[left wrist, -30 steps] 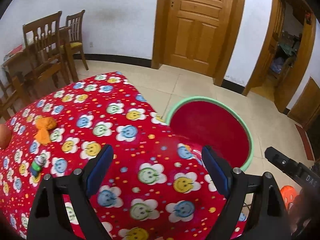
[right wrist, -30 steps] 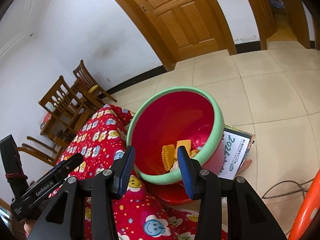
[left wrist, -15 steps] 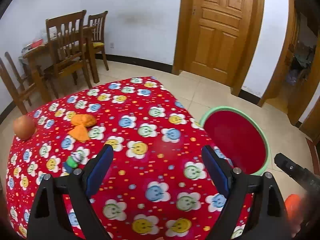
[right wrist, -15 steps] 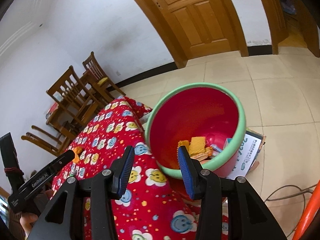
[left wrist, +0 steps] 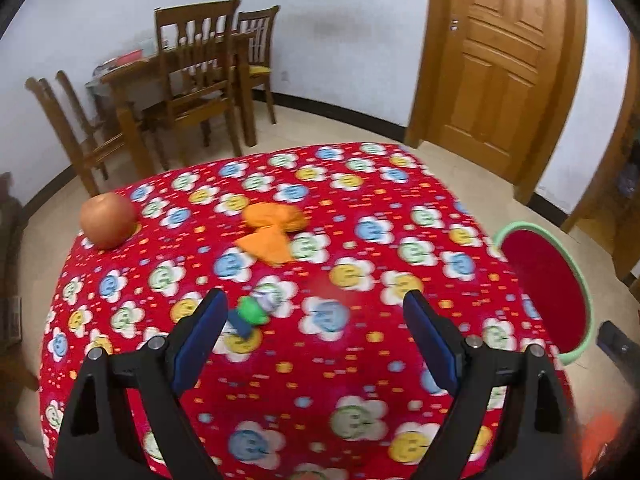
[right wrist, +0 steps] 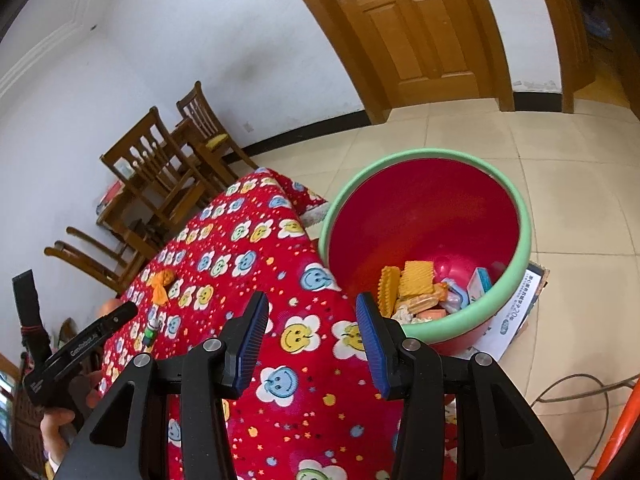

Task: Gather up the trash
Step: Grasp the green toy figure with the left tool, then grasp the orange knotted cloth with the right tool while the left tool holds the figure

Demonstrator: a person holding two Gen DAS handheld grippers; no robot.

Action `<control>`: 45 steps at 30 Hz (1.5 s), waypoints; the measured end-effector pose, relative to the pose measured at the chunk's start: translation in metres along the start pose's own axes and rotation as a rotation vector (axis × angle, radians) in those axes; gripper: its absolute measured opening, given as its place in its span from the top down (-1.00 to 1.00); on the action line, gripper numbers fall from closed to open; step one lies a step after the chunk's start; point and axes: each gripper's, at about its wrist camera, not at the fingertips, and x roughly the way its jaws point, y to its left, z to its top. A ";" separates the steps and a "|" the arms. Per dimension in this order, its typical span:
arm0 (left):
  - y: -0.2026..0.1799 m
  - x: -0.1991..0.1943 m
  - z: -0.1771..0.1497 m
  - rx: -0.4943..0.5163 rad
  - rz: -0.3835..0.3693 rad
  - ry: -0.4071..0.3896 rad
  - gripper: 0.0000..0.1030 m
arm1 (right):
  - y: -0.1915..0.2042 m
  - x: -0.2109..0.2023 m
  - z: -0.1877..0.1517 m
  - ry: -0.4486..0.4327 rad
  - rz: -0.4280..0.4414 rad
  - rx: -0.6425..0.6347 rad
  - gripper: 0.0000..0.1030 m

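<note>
Bit blurry in the left wrist view, so hard to make out the small green and blue wrapper sitting mid-frame just ahead of the left hand-held gripper; could be a tube or a packet, can't tell. Same scrap just a tiny speck at lower left in the right wrist view. Orange crumpled scrap lying further up the bench, with a round reddish fruit near the bench's far left edge, barely peeking out in the other view.

Bench covered in a red cloth with smiley flowers. Tiled floor, white walls, wooden door upper right, wooden chairs and a table at upper left.

Red bin with green rim cut off at the right edge in the left wrist view, inside not visible. Right wrist view looking straight into the bin: biscuits and wrappers piled at the bottom, a printed sheet under it.

Left hand-held gripper spread wide, nothing between the pads. Right hand-held gripper partly apart, also holding nothing, hovering over the bench edge beside the bin. Hand on the left tool's handle half cut off at lower left.
</note>
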 end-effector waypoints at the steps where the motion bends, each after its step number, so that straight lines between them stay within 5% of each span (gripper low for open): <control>1: 0.005 0.003 -0.001 -0.004 0.012 0.003 -0.72 | 0.001 0.002 0.000 0.003 -0.001 -0.003 0.09; 18: 0.044 0.055 -0.014 -0.014 0.072 0.114 -0.40 | 0.031 0.033 -0.005 0.062 -0.005 -0.058 0.07; 25: 0.046 0.067 -0.018 -0.017 0.029 0.144 0.15 | 0.046 0.041 -0.003 0.074 -0.001 -0.098 0.07; 35: 0.065 0.060 -0.013 -0.101 -0.021 0.109 0.21 | 0.087 0.062 -0.003 0.107 0.021 -0.181 0.07; 45: 0.119 0.059 0.000 -0.279 0.046 0.105 0.26 | 0.140 0.097 -0.005 0.160 0.072 -0.257 0.07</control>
